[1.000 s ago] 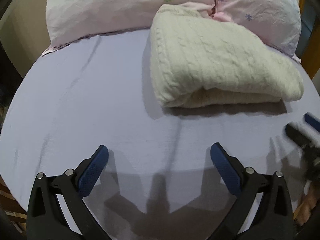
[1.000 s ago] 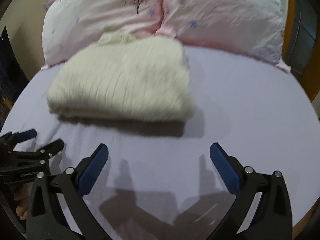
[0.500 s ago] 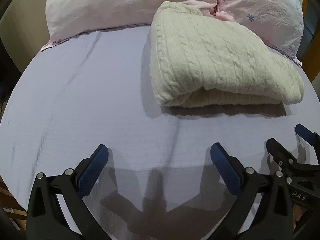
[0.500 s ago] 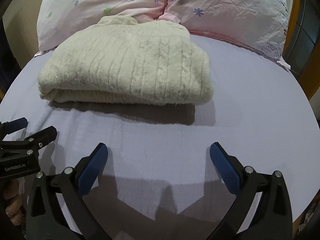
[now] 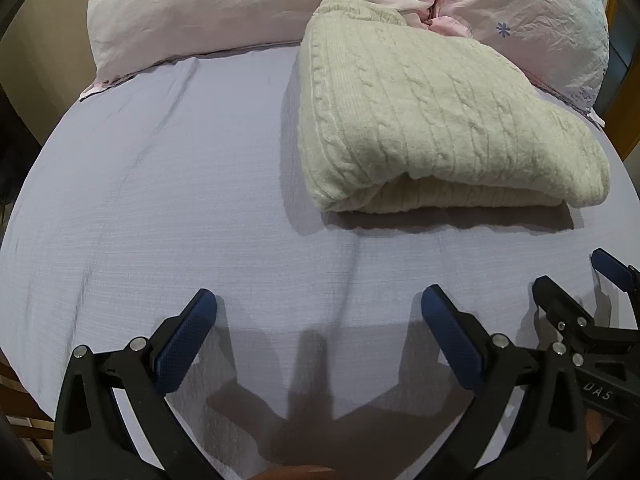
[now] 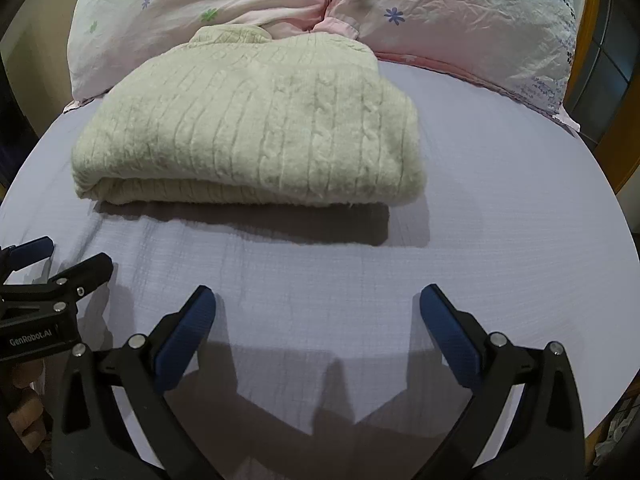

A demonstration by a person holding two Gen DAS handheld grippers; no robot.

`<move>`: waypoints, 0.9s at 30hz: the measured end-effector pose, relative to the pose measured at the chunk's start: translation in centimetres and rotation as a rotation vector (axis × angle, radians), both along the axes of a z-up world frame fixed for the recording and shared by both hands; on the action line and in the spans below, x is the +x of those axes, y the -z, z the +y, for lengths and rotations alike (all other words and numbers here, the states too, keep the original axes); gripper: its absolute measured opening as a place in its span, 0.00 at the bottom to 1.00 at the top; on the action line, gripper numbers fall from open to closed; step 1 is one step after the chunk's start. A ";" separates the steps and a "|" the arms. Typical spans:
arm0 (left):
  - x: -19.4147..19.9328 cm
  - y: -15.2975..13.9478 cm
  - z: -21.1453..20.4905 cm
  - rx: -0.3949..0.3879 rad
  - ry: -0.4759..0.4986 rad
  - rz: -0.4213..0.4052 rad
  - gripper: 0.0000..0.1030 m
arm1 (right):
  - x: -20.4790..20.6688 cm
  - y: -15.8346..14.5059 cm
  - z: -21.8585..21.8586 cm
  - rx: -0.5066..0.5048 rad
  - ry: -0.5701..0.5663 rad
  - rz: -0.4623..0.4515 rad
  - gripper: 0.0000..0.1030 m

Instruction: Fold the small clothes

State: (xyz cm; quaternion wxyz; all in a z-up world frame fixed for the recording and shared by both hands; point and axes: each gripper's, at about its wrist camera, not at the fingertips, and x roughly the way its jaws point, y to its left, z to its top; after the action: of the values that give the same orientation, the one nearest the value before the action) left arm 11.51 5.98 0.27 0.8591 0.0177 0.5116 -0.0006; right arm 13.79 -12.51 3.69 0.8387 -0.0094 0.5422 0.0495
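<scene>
A cream cable-knit sweater (image 5: 432,120) lies folded in a thick rectangle on the lavender bed sheet (image 5: 160,200), its far end against the pillows. It also shows in the right wrist view (image 6: 256,132). My left gripper (image 5: 318,304) is open and empty, above the sheet in front of the sweater's left part. My right gripper (image 6: 318,300) is open and empty, in front of the sweater's right part. Each gripper shows in the other's view: the right gripper (image 5: 576,280) at the right edge, the left gripper (image 6: 68,256) at the left edge.
Two pink flowered pillows (image 6: 460,20) lie across the head of the bed, also in the left wrist view (image 5: 220,8). A wooden frame (image 6: 592,60) runs along the right side. The sheet (image 6: 500,220) curves down at the near edge.
Both grippers have moved closer to the sweater and steadied; the blur is gone. The right gripper has come further into the left wrist view. The sweater has not moved.
</scene>
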 end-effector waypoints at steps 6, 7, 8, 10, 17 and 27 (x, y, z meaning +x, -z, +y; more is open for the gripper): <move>0.0 0.0 -0.1 0.001 -0.001 0.006 0.99 | 0.0 0.0 0.1 0.000 0.002 0.005 0.98; 0.0 0.0 0.0 0.001 0.000 0.007 0.99 | 0.0 0.0 0.1 0.000 0.002 0.005 0.98; 0.1 0.0 0.0 0.001 0.000 0.010 0.99 | 0.0 0.0 0.1 -0.001 0.002 0.004 0.98; 0.2 0.0 0.0 0.001 0.001 0.015 0.99 | 0.0 0.0 0.1 0.000 0.002 0.004 0.98; 0.2 0.0 0.0 0.000 -0.005 0.022 0.99 | 0.0 0.0 0.0 0.000 0.001 0.003 0.98; 0.4 0.0 0.1 -0.001 -0.002 0.043 0.99 | 0.0 0.0 0.0 0.001 0.000 0.001 0.98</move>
State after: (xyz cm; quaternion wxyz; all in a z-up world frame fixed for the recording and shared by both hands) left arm 11.92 6.04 0.28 0.8479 0.0170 0.5298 -0.0004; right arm 13.79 -12.52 3.68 0.8383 -0.0091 0.5428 0.0497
